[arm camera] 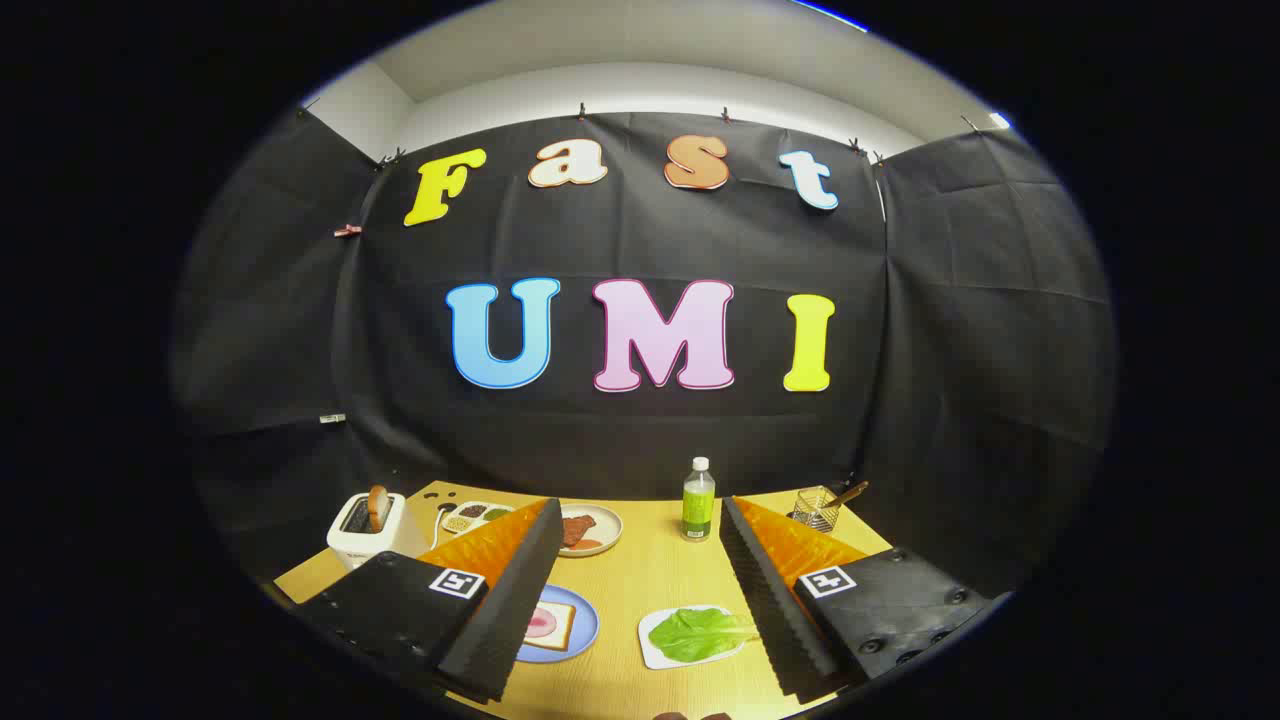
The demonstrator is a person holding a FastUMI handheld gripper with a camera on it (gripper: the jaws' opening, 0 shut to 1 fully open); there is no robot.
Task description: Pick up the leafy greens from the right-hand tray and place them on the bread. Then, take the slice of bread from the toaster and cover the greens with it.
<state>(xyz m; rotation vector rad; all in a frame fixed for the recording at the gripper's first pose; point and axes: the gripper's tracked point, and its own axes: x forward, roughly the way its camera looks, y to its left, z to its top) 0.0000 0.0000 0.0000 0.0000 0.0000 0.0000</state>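
- My gripper (640, 600) hangs above the table (640, 575), fingers spread wide, holding nothing.
- Leafy greens (700, 633) lie on the right-hand tray (652, 650), below, between my fingers, nearer the right one.
- Leaf's long axis runs across, toward the right finger.
- Bread (548, 625) on its blue plate (585, 632) sits just beside the left finger.

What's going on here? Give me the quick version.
A person holds a gripper above a wooden table, fingers open and holding nothing. Between the fingers lie a lettuce leaf on a white tray and a slice of bread with ham on a blue plate. Another bread slice stands in the white toaster beyond the left finger. Nothing has been picked up yet.
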